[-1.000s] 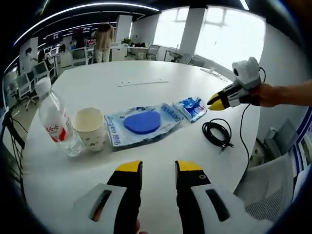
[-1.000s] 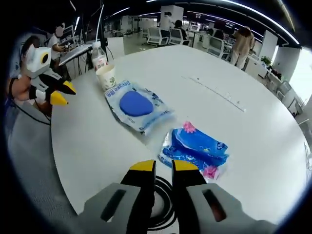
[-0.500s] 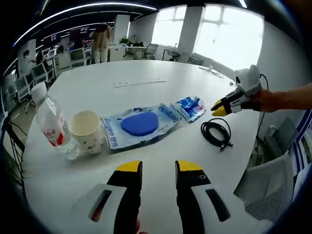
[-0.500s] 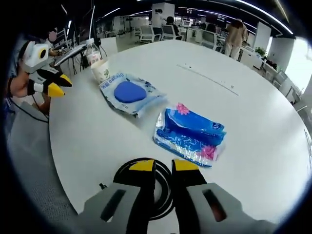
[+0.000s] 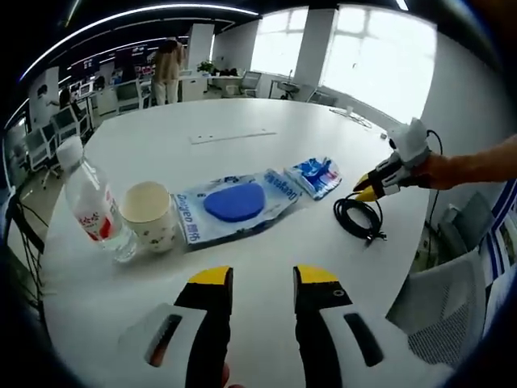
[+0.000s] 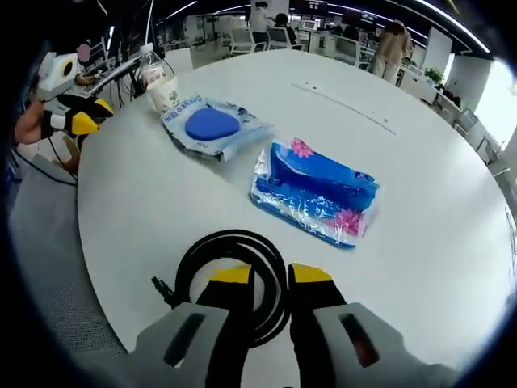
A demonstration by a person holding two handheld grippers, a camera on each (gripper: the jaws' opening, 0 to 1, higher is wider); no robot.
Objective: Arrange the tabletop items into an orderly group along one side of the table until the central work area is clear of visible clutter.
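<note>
On the white round table [image 5: 202,121] a water bottle [image 5: 90,202], a paper cup [image 5: 149,214], a clear wipes pack with a blue lid [image 5: 234,202] and a blue tissue packet [image 5: 315,176] lie in a row. A coiled black cable [image 5: 359,218] lies at the row's right end. My left gripper [image 5: 265,279] hovers open over bare table in front of the wipes pack. My right gripper [image 5: 365,187] hangs just above the cable. In the right gripper view, its jaws [image 6: 272,275] stand open over the cable coil [image 6: 194,257], with the tissue packet [image 6: 317,192], wipes pack [image 6: 212,125], cup [image 6: 166,93] and bottle [image 6: 148,63] beyond. The left gripper [image 6: 90,115] shows at the far left.
A thin pale strip [image 5: 233,137] lies farther back on the table. A grey chair [image 5: 452,323] stands by the table edge near the cable. A person [image 5: 167,71], desks and office chairs fill the background.
My right gripper has dropped closer to the table and forward, so the cable coil now lies right under its jaws. The left gripper has barely moved.
</note>
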